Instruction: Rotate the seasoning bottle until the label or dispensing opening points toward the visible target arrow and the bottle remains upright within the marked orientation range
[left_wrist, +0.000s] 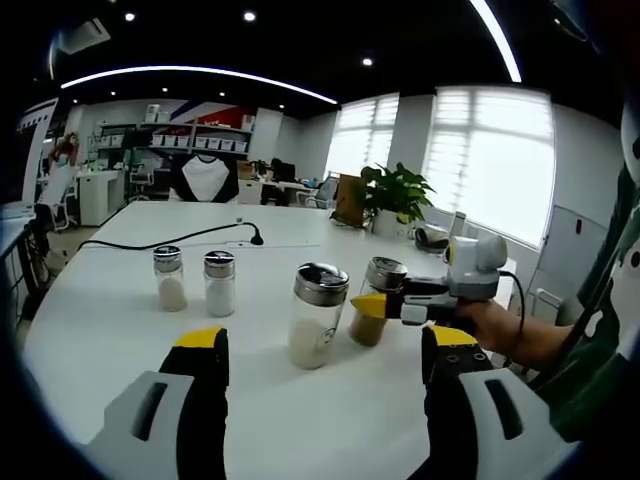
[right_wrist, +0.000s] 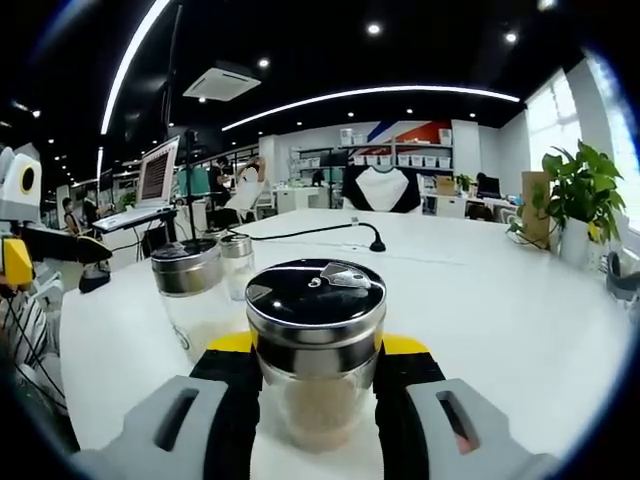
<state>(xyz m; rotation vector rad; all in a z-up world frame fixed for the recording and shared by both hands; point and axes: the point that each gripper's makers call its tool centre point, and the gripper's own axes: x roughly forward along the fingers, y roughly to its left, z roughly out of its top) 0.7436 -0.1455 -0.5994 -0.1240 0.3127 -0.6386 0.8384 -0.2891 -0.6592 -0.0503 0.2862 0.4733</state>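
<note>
A seasoning bottle (right_wrist: 315, 345) with tan powder and a black-and-chrome flip lid stands upright on the white table (right_wrist: 500, 330). My right gripper (right_wrist: 316, 375) is shut on it, one jaw on each side of the glass. In the left gripper view, the same bottle (left_wrist: 372, 315) appears at centre right, with the right gripper (left_wrist: 385, 305) reaching in from the right. My left gripper (left_wrist: 325, 345) is open and holds nothing. It hovers just short of a taller jar (left_wrist: 318, 318) of white grains.
Two small shakers (left_wrist: 170, 279) (left_wrist: 219, 284) stand left of the jars. A black cable (left_wrist: 190, 238) crosses the far tabletop. A potted plant (left_wrist: 397, 195) stands at the far right edge, and a laptop (right_wrist: 150, 185) at the far left. A person's hand (left_wrist: 505, 328) holds the right gripper.
</note>
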